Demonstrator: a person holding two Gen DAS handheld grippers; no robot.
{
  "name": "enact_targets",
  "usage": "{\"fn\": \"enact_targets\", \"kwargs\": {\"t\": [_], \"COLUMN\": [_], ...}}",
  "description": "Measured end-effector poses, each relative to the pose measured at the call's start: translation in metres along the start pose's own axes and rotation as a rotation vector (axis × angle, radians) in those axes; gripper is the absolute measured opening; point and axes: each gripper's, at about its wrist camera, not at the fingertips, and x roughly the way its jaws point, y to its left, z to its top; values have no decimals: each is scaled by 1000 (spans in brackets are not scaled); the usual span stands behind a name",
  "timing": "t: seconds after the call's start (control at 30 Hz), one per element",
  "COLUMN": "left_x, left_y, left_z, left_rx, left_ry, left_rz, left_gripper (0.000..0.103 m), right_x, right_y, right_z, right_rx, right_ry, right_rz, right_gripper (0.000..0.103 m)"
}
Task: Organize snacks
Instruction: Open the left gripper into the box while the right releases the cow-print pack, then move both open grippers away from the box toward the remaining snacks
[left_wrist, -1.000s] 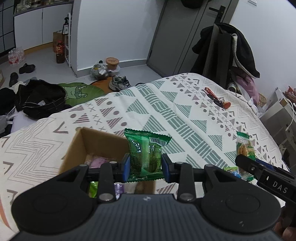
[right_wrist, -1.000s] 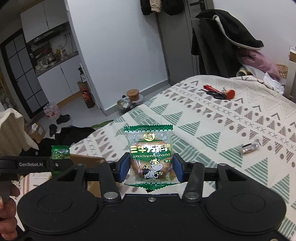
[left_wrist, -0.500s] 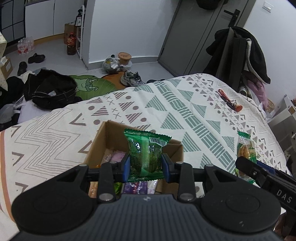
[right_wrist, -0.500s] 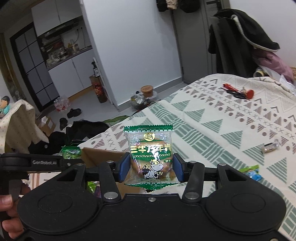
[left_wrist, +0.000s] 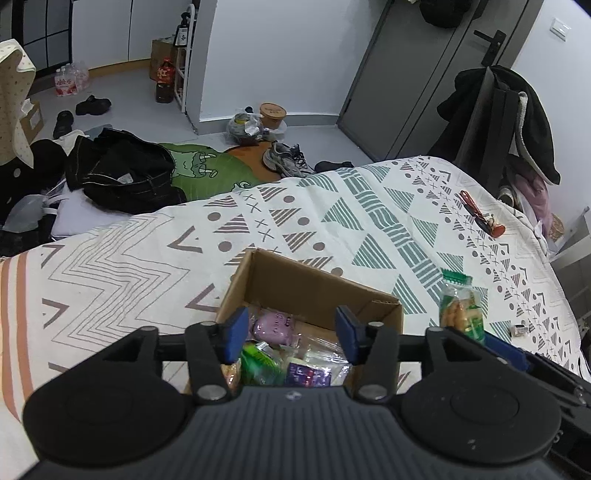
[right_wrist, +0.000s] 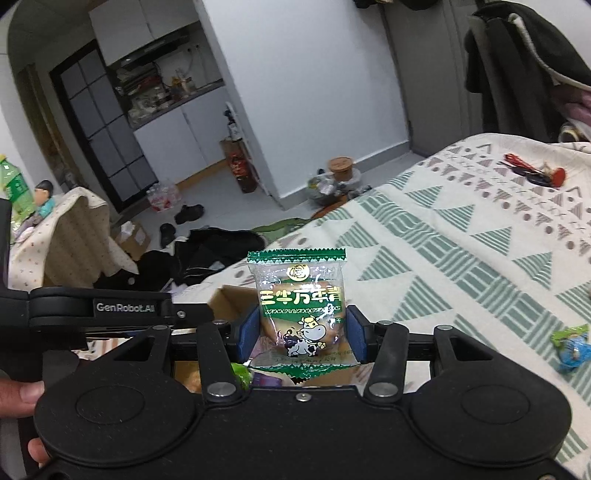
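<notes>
An open cardboard box (left_wrist: 317, 284) sits on the patterned bedspread and holds several snack packets, among them a green packet (left_wrist: 258, 363) and a purple one (left_wrist: 273, 325). My left gripper (left_wrist: 291, 334) hangs open just above the box with nothing between its fingers. In the right wrist view my right gripper (right_wrist: 301, 334) is shut on a clear, green-edged cow-print cake packet (right_wrist: 301, 295), held upright over the box's near corner (right_wrist: 231, 299). The same packet (left_wrist: 460, 308) shows at the right of the left wrist view. The left gripper's arm (right_wrist: 99, 308) crosses the left side.
A small blue-green candy (right_wrist: 570, 341) lies on the bedspread (left_wrist: 369, 221) to the right, and a small wrapped piece (left_wrist: 519, 329) near the bed's right edge. Red scissors and keys (left_wrist: 480, 218) lie farther back. Clothes (left_wrist: 122, 173) and shoes (left_wrist: 288, 162) cover the floor beyond the bed.
My left gripper has opened and the green packet it held now lies in the box. Both grippers have moved closer over the box; the right one still holds its packet.
</notes>
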Motion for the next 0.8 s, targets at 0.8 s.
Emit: {"fn": "enact_targets", "kwargs": {"t": [0.8], "left_x": [-20], "left_y": [-60], "left_z": [-10], "left_rx": [99], "left_ry": [-40], "left_rz": [-13], "left_gripper": [90], "right_x": [-63], "right_y": [-84], "right_z": [3], "right_rx": [117], "right_ry": [-34], "right_rz": [-144], "right_gripper": [75]}}
